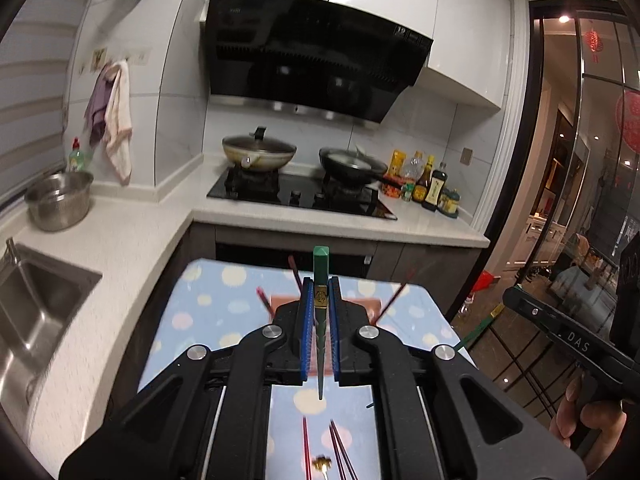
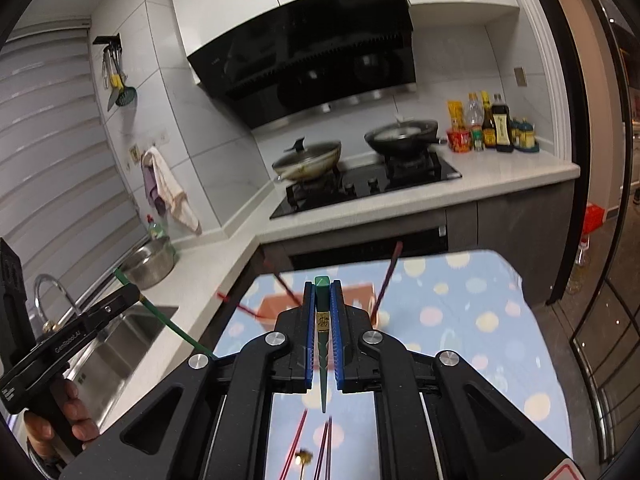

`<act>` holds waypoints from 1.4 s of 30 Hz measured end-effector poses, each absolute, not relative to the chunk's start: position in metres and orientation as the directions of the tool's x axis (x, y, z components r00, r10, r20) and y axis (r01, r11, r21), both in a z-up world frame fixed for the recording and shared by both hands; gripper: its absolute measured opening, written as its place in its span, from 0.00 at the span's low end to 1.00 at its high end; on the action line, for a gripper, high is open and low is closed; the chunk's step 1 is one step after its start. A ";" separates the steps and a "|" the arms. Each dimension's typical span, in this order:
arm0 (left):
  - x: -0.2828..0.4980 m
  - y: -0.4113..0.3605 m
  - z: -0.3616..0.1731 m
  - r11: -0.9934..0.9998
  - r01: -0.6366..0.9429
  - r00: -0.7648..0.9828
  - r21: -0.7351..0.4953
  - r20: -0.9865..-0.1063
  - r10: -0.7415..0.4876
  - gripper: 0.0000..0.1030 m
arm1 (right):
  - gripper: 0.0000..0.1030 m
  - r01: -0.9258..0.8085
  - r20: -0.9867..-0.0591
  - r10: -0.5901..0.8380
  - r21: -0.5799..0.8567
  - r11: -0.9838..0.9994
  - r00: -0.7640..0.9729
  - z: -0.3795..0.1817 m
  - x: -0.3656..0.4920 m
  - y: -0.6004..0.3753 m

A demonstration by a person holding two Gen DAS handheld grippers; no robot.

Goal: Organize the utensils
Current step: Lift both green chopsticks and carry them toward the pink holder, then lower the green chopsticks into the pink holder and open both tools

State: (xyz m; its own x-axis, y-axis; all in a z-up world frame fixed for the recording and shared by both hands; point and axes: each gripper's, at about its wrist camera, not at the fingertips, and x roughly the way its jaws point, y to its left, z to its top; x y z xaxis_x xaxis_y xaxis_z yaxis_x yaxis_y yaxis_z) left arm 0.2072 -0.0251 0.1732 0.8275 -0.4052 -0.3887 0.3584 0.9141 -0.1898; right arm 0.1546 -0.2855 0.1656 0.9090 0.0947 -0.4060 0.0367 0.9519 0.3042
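two handheld grippers are raised above a small table (image 1: 208, 300) covered in a pale blue cloth with pastel dots, in a white-tiled kitchen. the left gripper (image 1: 320, 286) has its blue-padded fingers (image 1: 307, 320) pressed closed on a dark green tapered chopstick with a gold band (image 1: 321, 268); the thick squared end pokes out past the fingertips and the thin point runs back toward the camera. the right gripper (image 2: 322, 290) is clamped the same way on a second green chopstick with a gold band (image 2: 322, 300), thick end forward, tip pointing back.

below them, a terracotta-coloured rectangular holder (image 2: 276, 304) sits on the table with several dark red chopsticks (image 2: 390, 272) leaning out of it at angles. more slim red and purple chopsticks (image 1: 338, 452) lie on the cloth near the bottom of both views, beside a small gold-ended utensil (image 1: 322, 462), blurred.

behind the table is a white kitchen counter (image 1: 132, 236) with a steel sink (image 1: 36, 304), a steel bowl (image 1: 60, 200), a black hob (image 1: 300, 196) carrying a lidded wok (image 1: 259, 152) and a black frying pan (image 1: 352, 166), and a cluster of sauce bottles (image 1: 430, 184). a black extractor hood (image 1: 312, 52) hangs above.
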 end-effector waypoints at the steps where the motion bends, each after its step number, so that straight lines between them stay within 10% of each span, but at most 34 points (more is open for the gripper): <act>1: 0.214 -0.027 0.179 0.915 0.360 0.834 -0.183 -0.376 -0.404 0.07 | 0.08 0.038 -0.395 0.090 0.305 0.952 0.914 0.170 0.161 -0.287; 12: 0.276 -0.044 0.203 0.928 0.352 0.873 -0.120 -0.314 -0.372 0.07 | 0.08 0.042 -0.320 0.064 0.313 0.949 0.945 0.199 0.233 -0.290; 31: 0.336 -0.050 0.131 0.936 0.311 0.808 -0.164 -0.474 -0.351 0.08 | 0.09 0.099 -0.493 0.047 0.266 0.959 0.869 0.122 0.289 -0.280; 35: 0.333 -0.048 0.131 0.943 0.288 0.815 -0.166 -0.474 -0.333 0.30 | 0.17 0.106 -0.484 0.043 0.276 0.955 0.874 0.123 0.282 -0.283; 42: 0.316 -0.040 0.135 0.944 0.277 0.821 -0.178 -0.466 -0.329 0.32 | 0.18 0.097 -0.476 0.045 0.269 0.958 0.879 0.129 0.263 -0.281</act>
State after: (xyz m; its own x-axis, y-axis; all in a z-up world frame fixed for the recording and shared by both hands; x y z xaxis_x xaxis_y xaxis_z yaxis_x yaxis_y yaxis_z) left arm 0.3164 -0.0401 0.1351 0.8212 -0.3293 -0.4660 0.2773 0.9441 -0.1785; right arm 0.2625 -0.2811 0.1288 0.8785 0.0446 -0.4756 0.0972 0.9581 0.2695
